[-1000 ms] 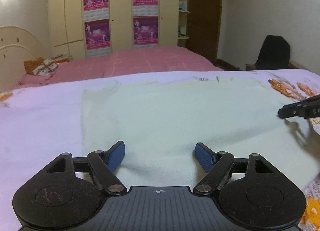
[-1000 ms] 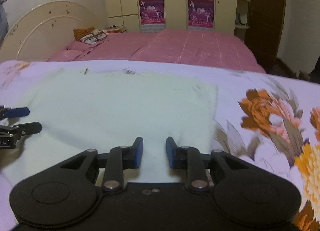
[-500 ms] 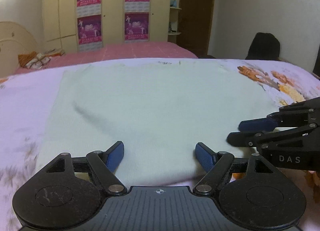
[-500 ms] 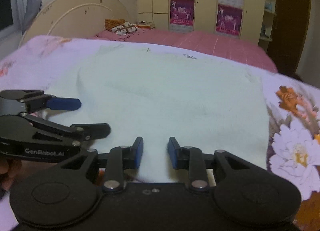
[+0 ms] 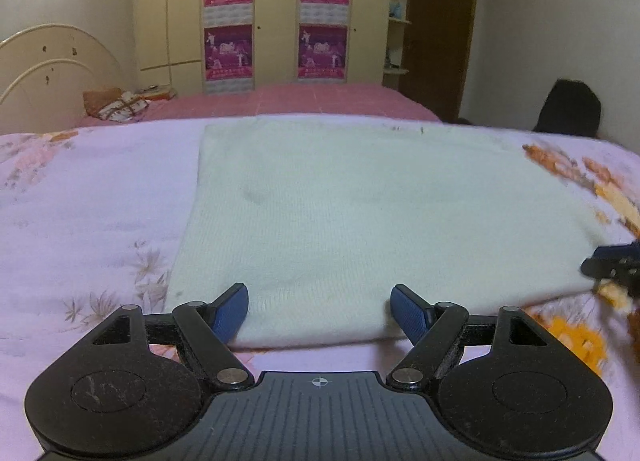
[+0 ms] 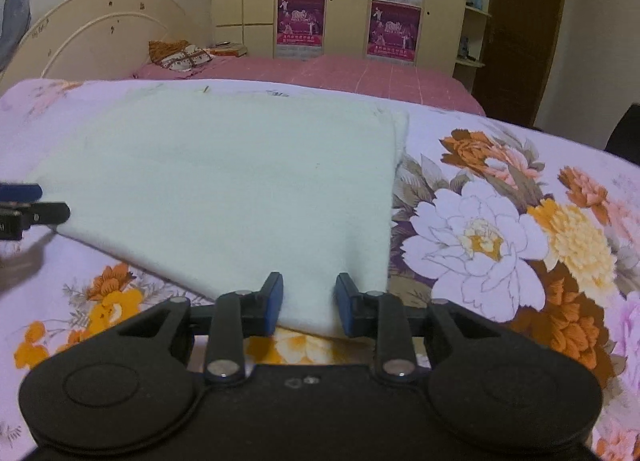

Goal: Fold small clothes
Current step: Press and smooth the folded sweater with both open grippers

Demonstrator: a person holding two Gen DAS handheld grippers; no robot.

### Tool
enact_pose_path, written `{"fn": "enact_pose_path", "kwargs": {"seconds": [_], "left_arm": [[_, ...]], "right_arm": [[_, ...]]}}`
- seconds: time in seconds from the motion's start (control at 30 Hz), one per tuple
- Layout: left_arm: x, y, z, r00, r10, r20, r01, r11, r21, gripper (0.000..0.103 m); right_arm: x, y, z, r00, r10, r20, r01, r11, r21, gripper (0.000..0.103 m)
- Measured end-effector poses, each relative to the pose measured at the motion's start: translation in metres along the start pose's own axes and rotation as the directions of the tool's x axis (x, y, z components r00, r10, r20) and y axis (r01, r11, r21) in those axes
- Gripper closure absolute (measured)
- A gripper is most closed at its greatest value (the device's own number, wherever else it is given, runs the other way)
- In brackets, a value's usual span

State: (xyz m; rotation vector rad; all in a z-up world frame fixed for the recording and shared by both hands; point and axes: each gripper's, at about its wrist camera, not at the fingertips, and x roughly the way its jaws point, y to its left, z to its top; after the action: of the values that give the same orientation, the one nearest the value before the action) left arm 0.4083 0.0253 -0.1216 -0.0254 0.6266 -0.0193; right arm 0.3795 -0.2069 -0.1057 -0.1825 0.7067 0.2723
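Cloth [image 5: 360, 213] lies flat on the bed [image 5: 88, 213], so I hover both hand-held grippers, left [image 5: 319, 311] and right [image 6: 309, 301], jaws apart, at its near edge for folding.

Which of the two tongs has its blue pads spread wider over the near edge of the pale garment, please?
The left tongs: their pads stand far apart, while the right tongs show a narrow gap over the pale garment.
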Motion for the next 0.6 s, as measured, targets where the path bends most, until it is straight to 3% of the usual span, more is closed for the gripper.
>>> {"fn": "enact_pose_path", "kwargs": {"seconds": [0.17, 0.23, 0.37, 0.47, 0.6], "left_arm": [[0.006, 0.001, -0.002, 0.999, 0.037, -0.028, -0.037, 0.999, -0.017, 0.025], [0.007, 0.002, -0.005, 0.999, 0.04, -0.027, -0.04, 0.999, 0.004, 0.025], [0.0, -0.008, 0.002, 1.0, 0.028, -0.01, -0.028, 1.0, -0.005, 0.025], [0.0, -0.029, 0.002, 1.0, -0.014, 0.01, 0.014, 0.999, 0.038, 0.025], [0.014, -0.045, -0.006, 1.0, -0.006, -0.025, 0.007, 0.999, 0.037, 0.025]], "right_arm": [[-0.011, 0.005, 0.004, 0.999, -0.03, 0.037, 0.03, 0.999, 0.014, 0.076], [-0.002, -0.005, -0.001, 0.999, -0.037, -0.014, 0.038, 0.997, 0.069, 0.077], [-0.004, -0.006, 0.002, 0.999, -0.039, -0.004, 0.039, 0.996, 0.084, 0.077], [-0.01, 0.005, 0.007, 0.999, 0.011, 0.043, -0.015, 0.995, 0.095, 0.075], [-0.001, 0.029, 0.007, 0.998, 0.059, 0.035, -0.061, 0.996, 0.06, 0.071]]}}
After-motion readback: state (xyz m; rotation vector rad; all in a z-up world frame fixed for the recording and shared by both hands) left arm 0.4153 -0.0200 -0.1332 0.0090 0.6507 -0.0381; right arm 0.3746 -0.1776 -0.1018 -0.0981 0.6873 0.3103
